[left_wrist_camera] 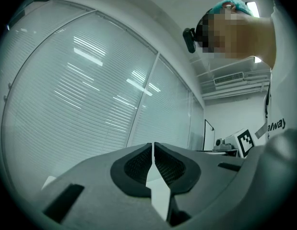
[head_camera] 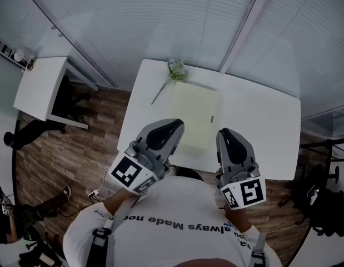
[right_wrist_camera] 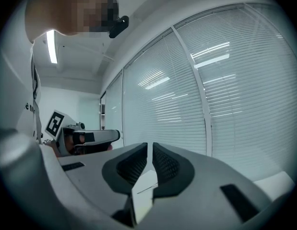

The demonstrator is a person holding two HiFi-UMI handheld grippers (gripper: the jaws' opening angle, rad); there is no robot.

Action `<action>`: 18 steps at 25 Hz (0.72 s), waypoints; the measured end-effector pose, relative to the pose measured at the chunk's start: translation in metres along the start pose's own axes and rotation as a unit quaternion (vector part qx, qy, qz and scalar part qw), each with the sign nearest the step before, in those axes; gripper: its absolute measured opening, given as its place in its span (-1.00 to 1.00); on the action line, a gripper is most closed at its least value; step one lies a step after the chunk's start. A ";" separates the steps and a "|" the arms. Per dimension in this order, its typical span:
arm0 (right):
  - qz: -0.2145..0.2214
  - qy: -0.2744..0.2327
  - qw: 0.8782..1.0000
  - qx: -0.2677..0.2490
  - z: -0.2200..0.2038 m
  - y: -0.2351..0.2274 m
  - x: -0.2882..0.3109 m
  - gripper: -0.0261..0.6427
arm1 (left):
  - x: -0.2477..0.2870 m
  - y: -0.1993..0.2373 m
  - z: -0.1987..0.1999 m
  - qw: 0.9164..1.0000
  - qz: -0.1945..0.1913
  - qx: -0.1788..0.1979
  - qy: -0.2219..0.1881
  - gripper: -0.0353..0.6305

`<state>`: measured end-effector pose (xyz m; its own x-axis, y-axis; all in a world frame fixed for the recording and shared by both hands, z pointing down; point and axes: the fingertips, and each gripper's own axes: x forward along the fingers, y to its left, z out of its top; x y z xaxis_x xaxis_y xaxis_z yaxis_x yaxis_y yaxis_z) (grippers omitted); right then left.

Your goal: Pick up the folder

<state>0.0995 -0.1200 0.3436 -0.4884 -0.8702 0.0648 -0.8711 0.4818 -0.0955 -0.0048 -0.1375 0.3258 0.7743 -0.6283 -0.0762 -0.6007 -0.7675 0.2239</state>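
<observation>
A pale yellow folder (head_camera: 195,115) lies flat in the middle of a white table (head_camera: 260,127). My left gripper (head_camera: 174,124) is shut, and its tip hangs over the folder's near left corner. My right gripper (head_camera: 226,132) is also shut and sits just right of the folder's near right corner. Neither holds anything. In the left gripper view the left gripper (left_wrist_camera: 153,147) has its jaws together, with only a pale sliver of surface showing below them. The right gripper view shows the right gripper (right_wrist_camera: 149,147) in the same state, pointing level at the blinds.
A flower sprig (head_camera: 174,74) lies at the table's far edge, touching the folder's far left corner. A glass wall with blinds (head_camera: 160,21) runs behind the table. A small white side table (head_camera: 41,88) stands at the left, and dark stands (head_camera: 322,193) at the right.
</observation>
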 end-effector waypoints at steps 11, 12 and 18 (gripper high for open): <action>0.018 -0.012 1.000 -0.009 0.014 -0.062 0.011 -0.81 | 0.064 -0.002 -0.001 1.000 0.012 0.009 -0.005 -0.84; 0.019 -0.012 1.000 -0.009 0.014 -0.066 0.012 -0.81 | 0.067 -0.003 -0.001 1.000 0.013 0.009 -0.005 -0.84; 0.021 -0.011 1.000 0.001 0.009 -0.079 0.019 -0.81 | 0.082 0.003 -0.007 1.000 0.016 0.008 0.001 -0.84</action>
<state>0.1594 -0.1754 0.3434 -0.5234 -0.8513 0.0378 -0.8496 0.5179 -0.0997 0.0583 -0.1900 0.3267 0.7553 -0.6520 -0.0667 -0.6281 -0.7492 0.2104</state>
